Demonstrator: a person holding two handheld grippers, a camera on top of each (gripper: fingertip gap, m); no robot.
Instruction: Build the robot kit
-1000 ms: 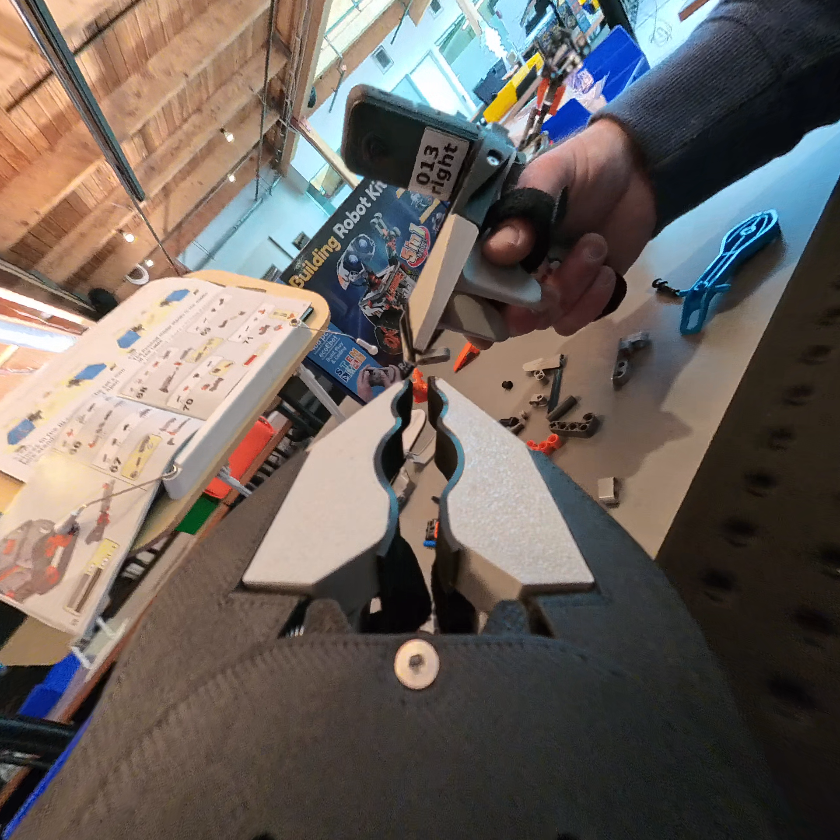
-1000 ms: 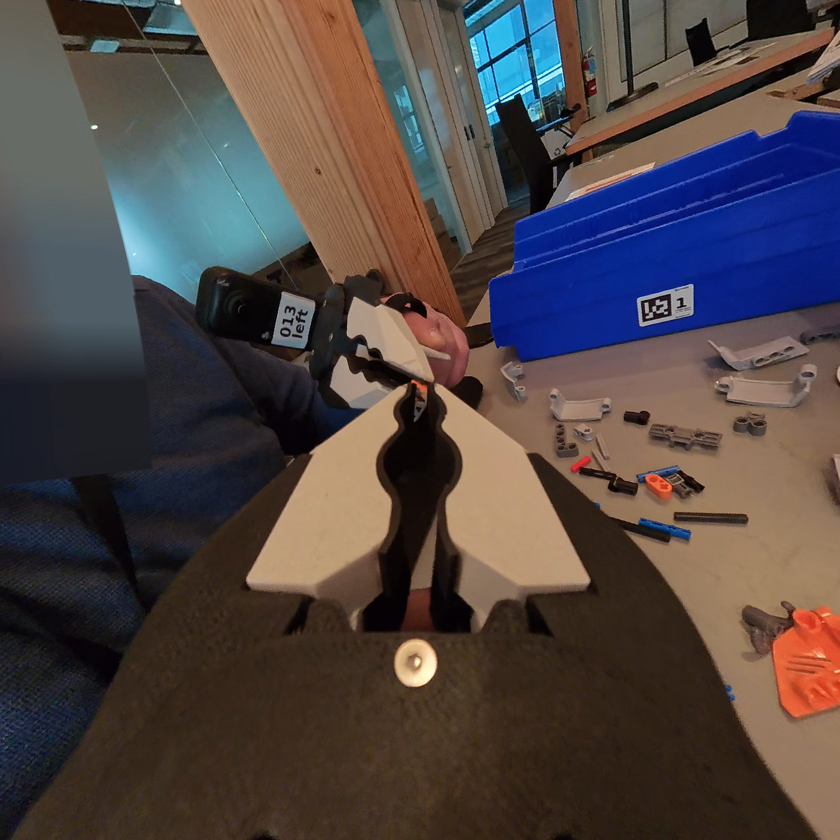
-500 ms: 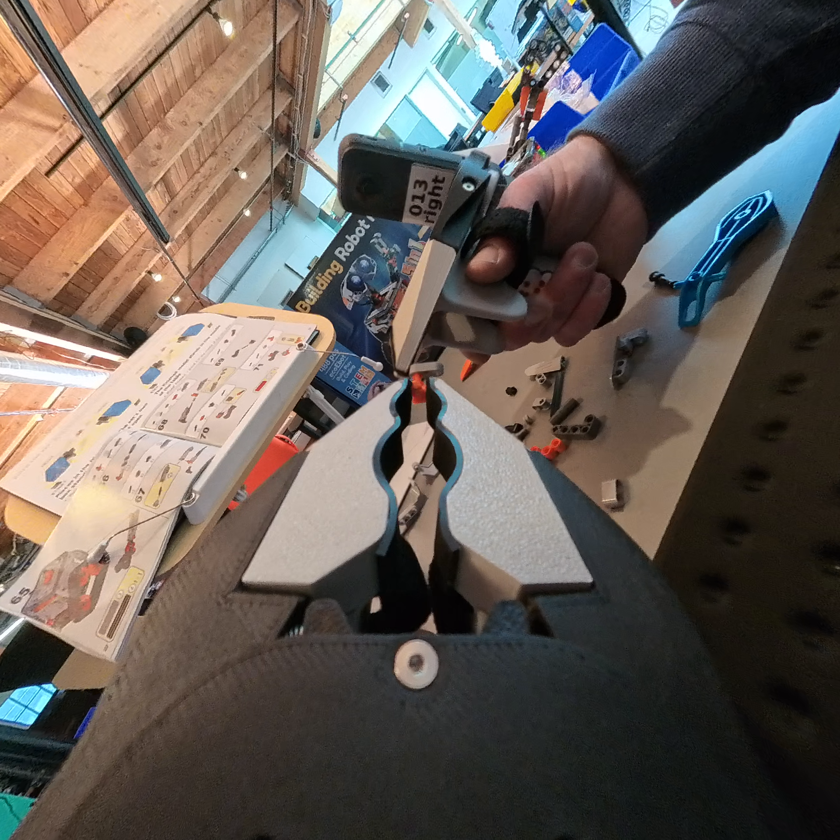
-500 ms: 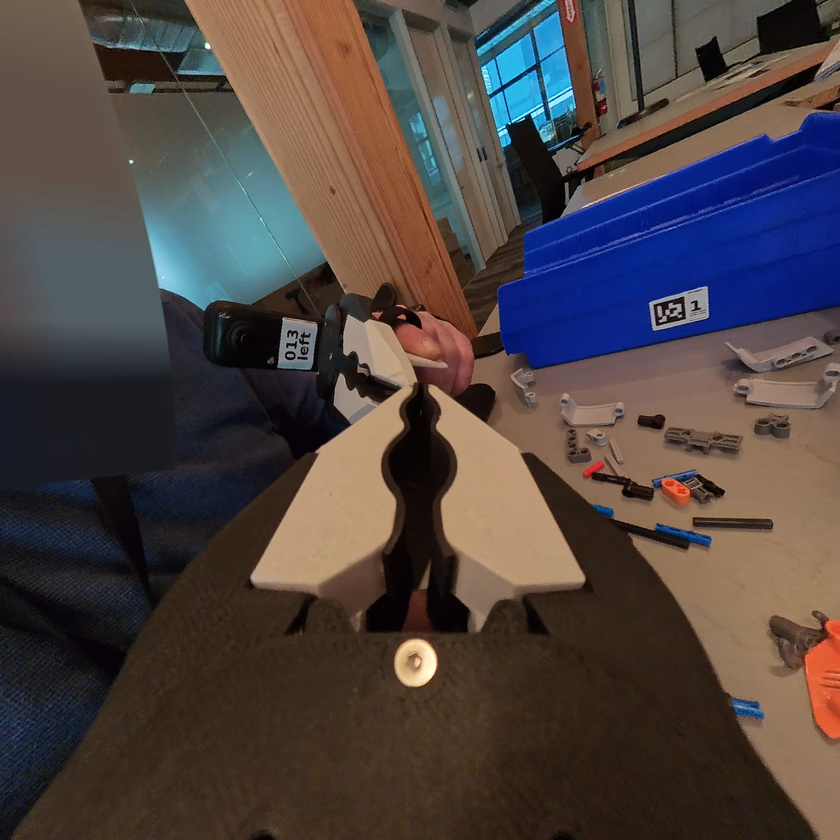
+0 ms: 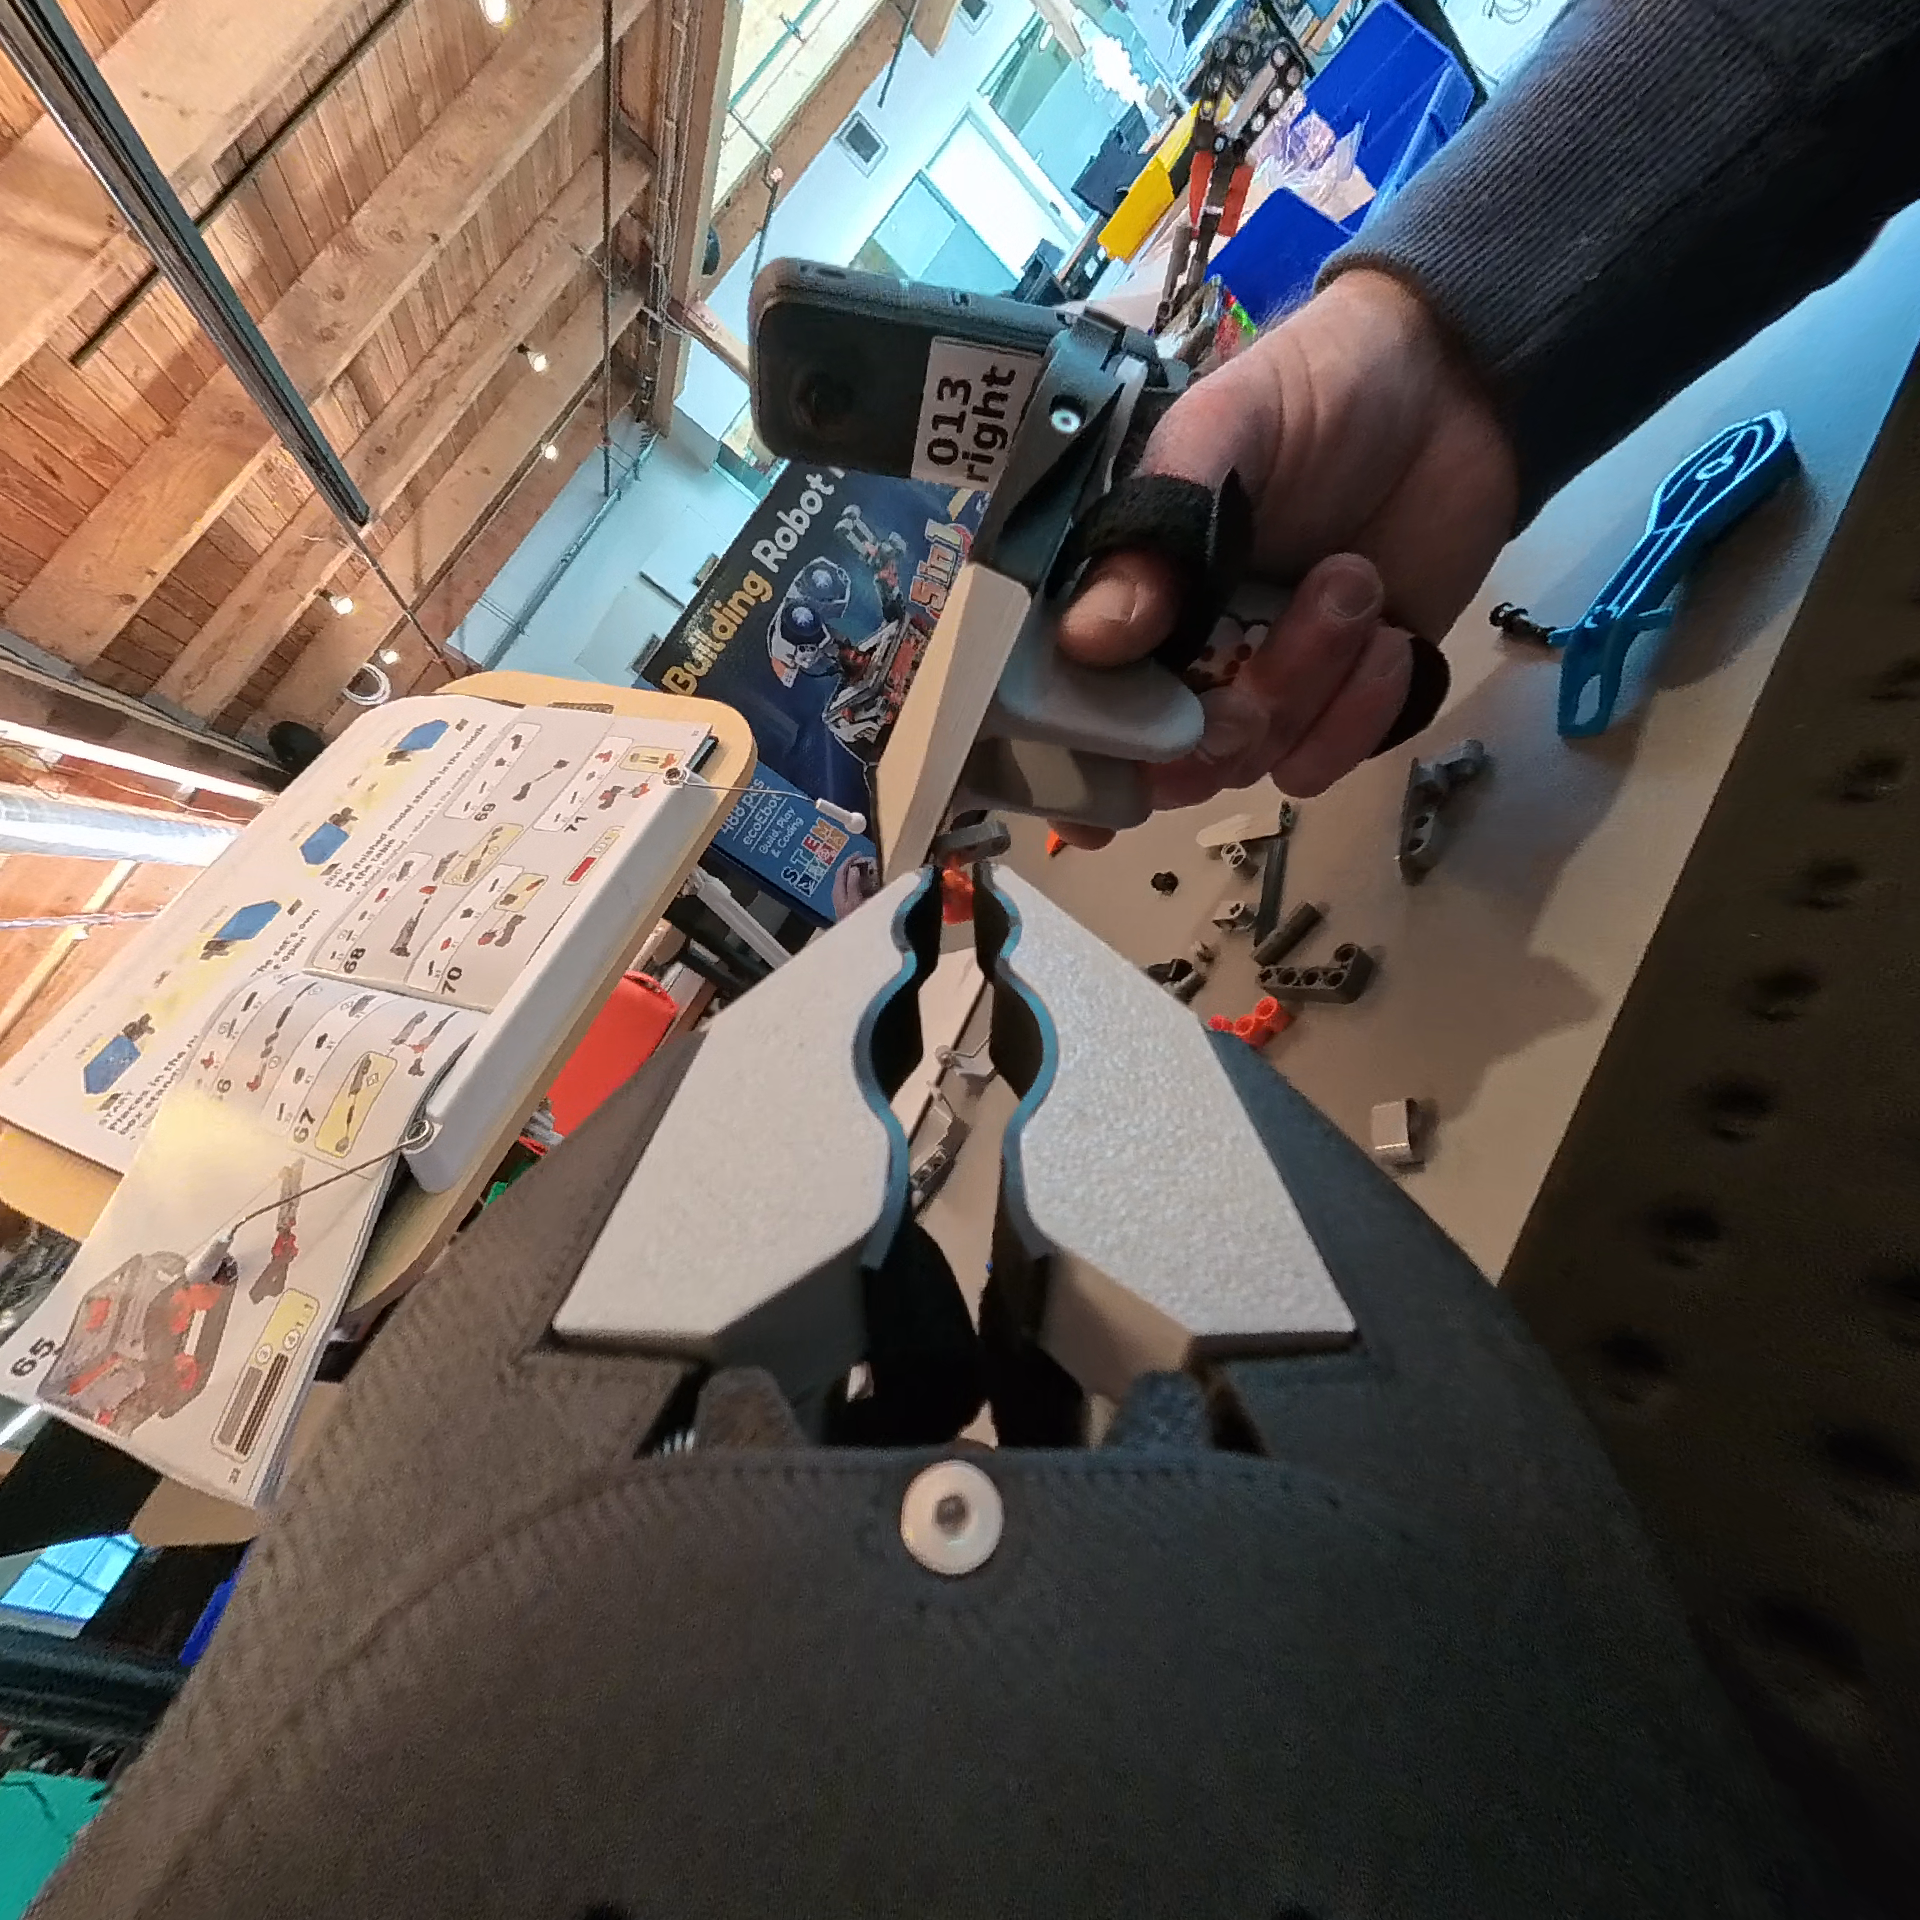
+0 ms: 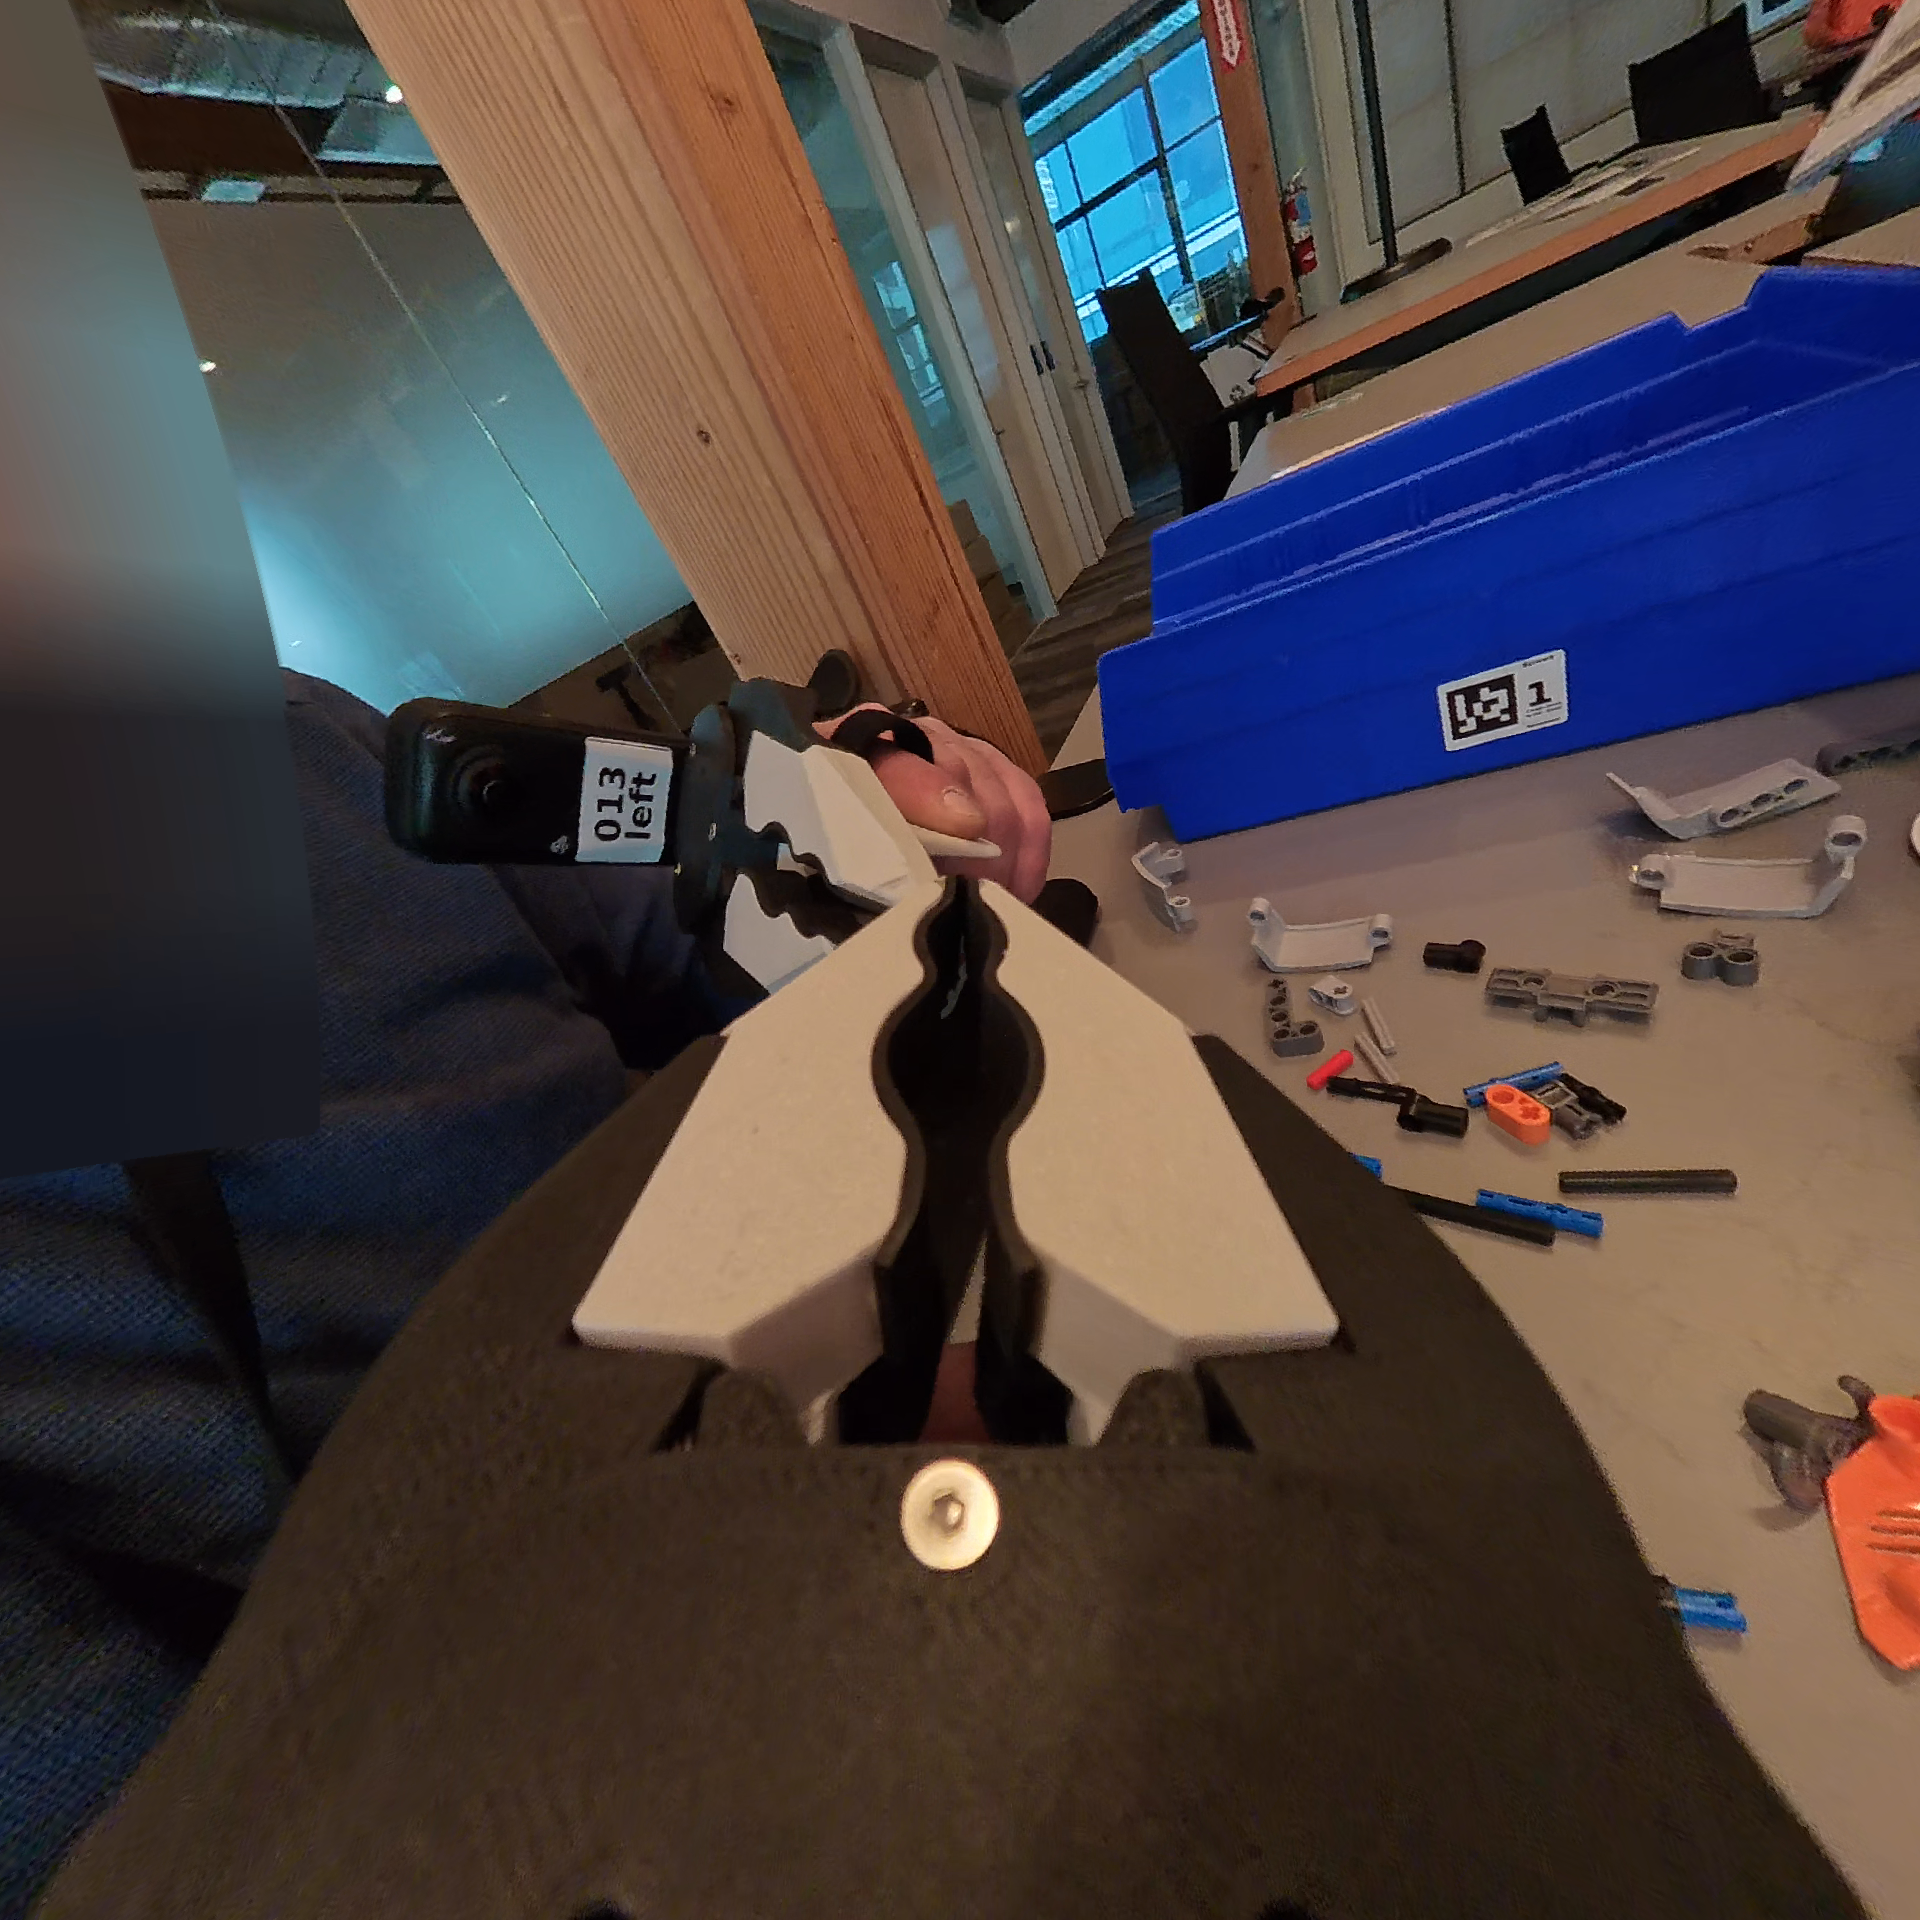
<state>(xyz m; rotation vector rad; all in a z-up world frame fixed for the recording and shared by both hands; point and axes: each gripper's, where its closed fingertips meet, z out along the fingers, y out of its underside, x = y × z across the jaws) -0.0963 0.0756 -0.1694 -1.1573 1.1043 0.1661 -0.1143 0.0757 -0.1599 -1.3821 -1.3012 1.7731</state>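
Observation:
My left gripper is closed on a small orange piece at its tips, held above the table. My right gripper, held in a hand, points down at it, tip to tip, and pinches a small grey piece that meets the orange one. In the right wrist view my right gripper is closed, with its tips against the left gripper. Both pieces are hidden in that view.
An open instruction booklet rests on a wooden stand at left, with a kit box behind it. A blue bin stands on the grey table among loose small parts. A blue long part and an orange part lie nearby.
The two grippers have closed the gap and now meet tip to tip. The orange piece seen earlier at the tips in the right wrist view is now hidden.

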